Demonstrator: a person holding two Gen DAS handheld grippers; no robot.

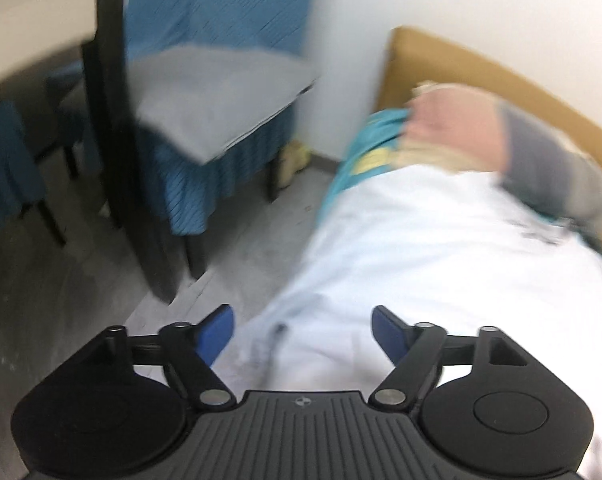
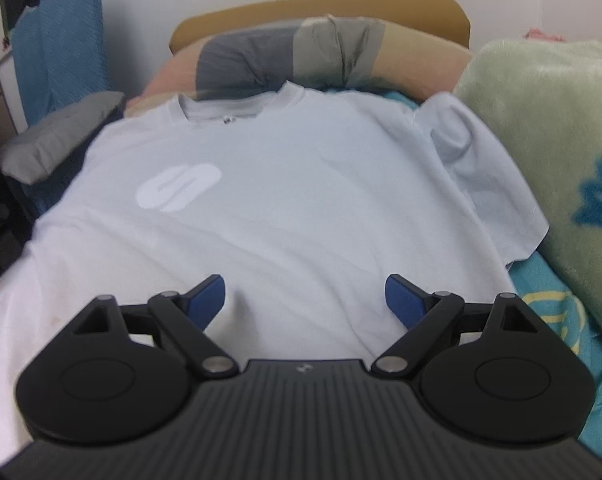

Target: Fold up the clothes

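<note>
A white T-shirt [image 2: 293, 200] lies spread flat on the bed, collar toward the headboard, with a pale logo on its chest. Its right sleeve is rumpled near the green blanket. My right gripper [image 2: 305, 300] is open and empty, hovering over the shirt's lower hem area. In the left wrist view the same shirt [image 1: 441, 248] lies along the bed's left edge. My left gripper [image 1: 303, 334] is open and empty, over the shirt's lower left side at the bed edge.
A pillow [image 2: 301, 56] in pink, grey and tan lies at the wooden headboard [image 2: 321, 8]. A green fleece blanket [image 2: 549, 152] is piled at the right. A chair with a grey cushion [image 1: 217, 96] and blue cover stands left of the bed, on the grey floor [image 1: 61, 280].
</note>
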